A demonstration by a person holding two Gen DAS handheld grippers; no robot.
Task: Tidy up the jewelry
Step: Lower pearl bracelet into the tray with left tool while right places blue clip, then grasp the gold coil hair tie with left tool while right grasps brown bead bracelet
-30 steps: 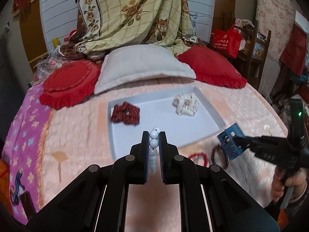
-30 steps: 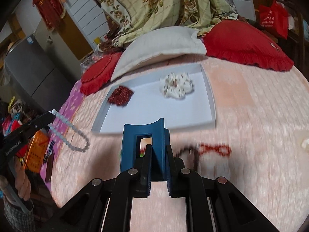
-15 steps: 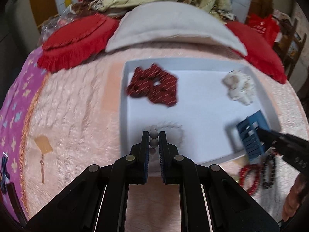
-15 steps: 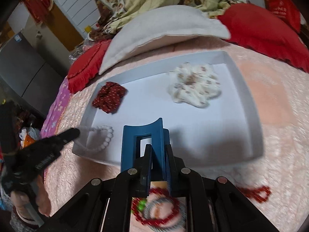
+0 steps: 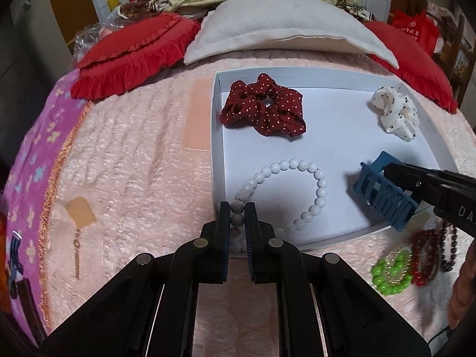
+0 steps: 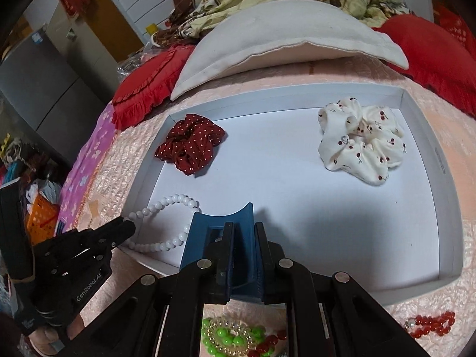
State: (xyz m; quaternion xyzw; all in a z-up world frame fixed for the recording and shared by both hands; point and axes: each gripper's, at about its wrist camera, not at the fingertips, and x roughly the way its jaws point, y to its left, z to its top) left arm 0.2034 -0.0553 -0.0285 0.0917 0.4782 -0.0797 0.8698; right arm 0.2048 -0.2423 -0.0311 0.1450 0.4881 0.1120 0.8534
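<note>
A white tray (image 5: 342, 136) (image 6: 431, 184) lies on the pink bedspread. In it are a dark red dotted scrunchie (image 5: 263, 105) (image 6: 190, 142) at the left and a white scrunchie (image 5: 394, 113) (image 6: 361, 139) at the right. My left gripper (image 5: 237, 208) (image 6: 129, 226) is shut on a white bead bracelet (image 5: 297, 193) (image 6: 166, 223), whose loop rests on the tray's near left floor. My right gripper (image 6: 244, 232) (image 5: 386, 172) is shut on a blue hair claw clip (image 6: 221, 238) (image 5: 382, 192) held over the tray's near edge.
A green bead bracelet (image 5: 391, 270) (image 6: 229, 336), red bead bracelets (image 5: 425, 255) (image 6: 431, 325) and a dark bead strand (image 5: 449, 247) lie on the bedspread in front of the tray. Red cushions (image 5: 134, 56) and a white pillow (image 5: 282, 26) lie behind it.
Both grippers moved forward and down to the tray. The white bracelet went from hanging in the air to lying on the tray floor. The blue clip came over the tray's near edge.
</note>
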